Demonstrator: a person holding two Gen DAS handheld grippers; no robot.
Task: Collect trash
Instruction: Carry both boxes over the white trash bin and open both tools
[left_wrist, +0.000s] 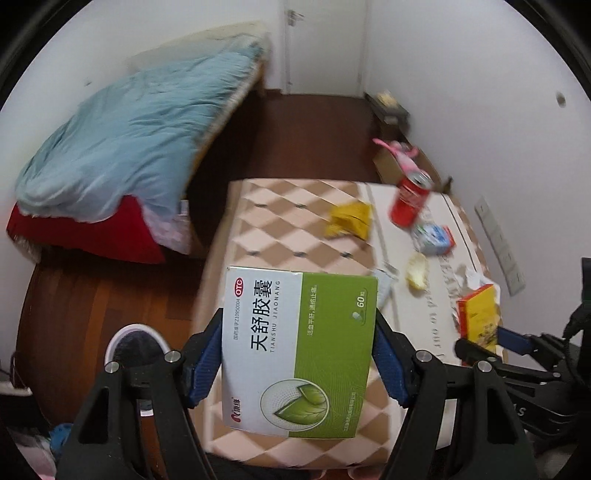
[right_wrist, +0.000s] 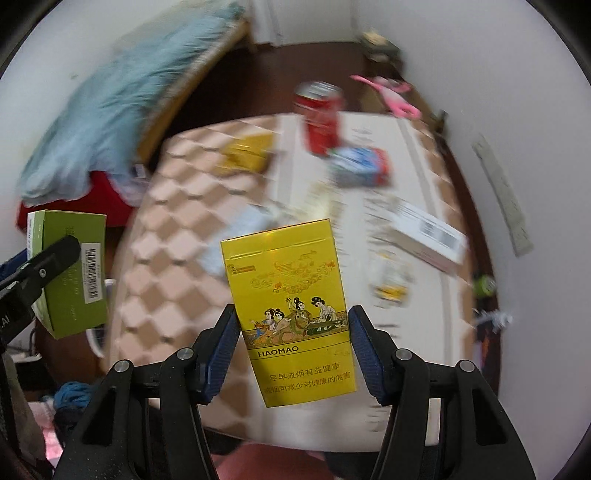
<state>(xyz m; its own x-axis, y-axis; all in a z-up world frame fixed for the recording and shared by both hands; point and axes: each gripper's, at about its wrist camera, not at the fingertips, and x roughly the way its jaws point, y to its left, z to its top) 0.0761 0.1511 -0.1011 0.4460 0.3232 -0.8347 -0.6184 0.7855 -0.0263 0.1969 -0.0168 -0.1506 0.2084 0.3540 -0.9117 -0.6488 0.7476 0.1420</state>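
Observation:
My left gripper (left_wrist: 299, 328) is shut on a green-and-white medicine box (left_wrist: 295, 354) and holds it above the near end of the checkered table (left_wrist: 258, 229). My right gripper (right_wrist: 291, 321) is shut on a yellow HAOMAO cigarette pack (right_wrist: 288, 310), held above the same table (right_wrist: 166, 258). The medicine box also shows at the left of the right wrist view (right_wrist: 70, 273). The cigarette pack shows at the right of the left wrist view (left_wrist: 476, 314). On the table lie a red can (left_wrist: 410, 199), a crumpled yellow wrapper (left_wrist: 349, 219) and a blue-and-red packet (left_wrist: 434, 236).
A bed with a blue quilt (left_wrist: 122, 140) stands to the left. A white carton (right_wrist: 428, 236) and small scraps (left_wrist: 417, 271) lie on the table's right side. A wall with a power strip (left_wrist: 500, 247) runs along the right. A white bin (left_wrist: 135, 343) sits on the wooden floor.

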